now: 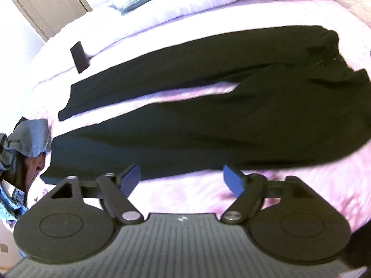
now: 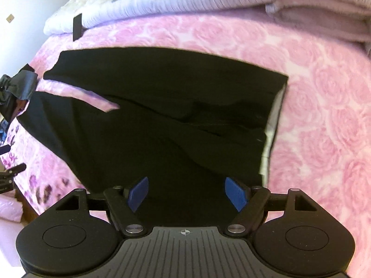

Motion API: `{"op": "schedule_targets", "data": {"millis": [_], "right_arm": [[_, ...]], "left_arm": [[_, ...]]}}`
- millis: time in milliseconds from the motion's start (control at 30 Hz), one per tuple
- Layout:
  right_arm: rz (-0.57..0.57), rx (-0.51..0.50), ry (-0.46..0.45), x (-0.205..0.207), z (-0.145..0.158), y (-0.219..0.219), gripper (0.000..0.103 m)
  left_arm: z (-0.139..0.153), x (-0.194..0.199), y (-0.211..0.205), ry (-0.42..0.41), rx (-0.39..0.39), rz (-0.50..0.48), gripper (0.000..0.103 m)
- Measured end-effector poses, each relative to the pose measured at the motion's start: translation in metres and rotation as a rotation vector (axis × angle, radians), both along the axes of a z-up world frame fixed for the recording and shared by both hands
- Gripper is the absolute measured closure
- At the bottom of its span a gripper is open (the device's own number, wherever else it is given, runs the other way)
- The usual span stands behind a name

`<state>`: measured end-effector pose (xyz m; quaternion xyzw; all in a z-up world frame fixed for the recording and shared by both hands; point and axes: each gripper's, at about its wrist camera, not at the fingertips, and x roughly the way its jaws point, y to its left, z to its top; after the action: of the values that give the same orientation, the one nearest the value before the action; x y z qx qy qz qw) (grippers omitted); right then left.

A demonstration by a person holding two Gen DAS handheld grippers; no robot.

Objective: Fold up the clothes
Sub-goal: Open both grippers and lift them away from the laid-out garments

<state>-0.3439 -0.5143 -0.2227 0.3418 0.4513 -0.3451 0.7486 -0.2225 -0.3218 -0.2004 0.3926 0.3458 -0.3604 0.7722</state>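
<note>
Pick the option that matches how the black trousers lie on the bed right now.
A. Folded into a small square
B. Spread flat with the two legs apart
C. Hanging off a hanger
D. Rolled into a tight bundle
B: the black trousers lie spread flat on the pink bedspread, with a strip of bedspread showing between the two legs.

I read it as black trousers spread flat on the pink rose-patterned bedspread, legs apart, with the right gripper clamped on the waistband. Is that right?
Not quite. The right gripper is open: in the right wrist view its blue pads stand apart with nothing between them, above the cloth. The rest holds: the black trousers lie spread flat on the pink rose-patterned bedspread, legs apart.
</note>
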Motion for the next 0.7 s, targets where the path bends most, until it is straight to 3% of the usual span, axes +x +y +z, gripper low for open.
{"op": "schedule_targets", "data": {"millis": [200,367,533,700], "right_arm": [[-0.127,-0.09,0.124,0.07,0.032,0.056,0.026],[-0.124,-0.102,0.226,0.128,0.049,0.089,0.026],[-0.134,-0.109,0.263,0.161,0.056,0.103,0.026],[-0.136,-0.127,0.236,0.177,0.062,0.117,0.026]], "left_arm": [[0.019,0.074,0.053,-0.007,0.032,-0.088,0.017],[0.036,0.12,0.085,0.005,0.032,-0.048,0.016],[0.05,0.137,0.101,0.056,0.0,0.034,0.016],[0.058,0.133,0.112,0.075,-0.012,0.06,0.005]]}}
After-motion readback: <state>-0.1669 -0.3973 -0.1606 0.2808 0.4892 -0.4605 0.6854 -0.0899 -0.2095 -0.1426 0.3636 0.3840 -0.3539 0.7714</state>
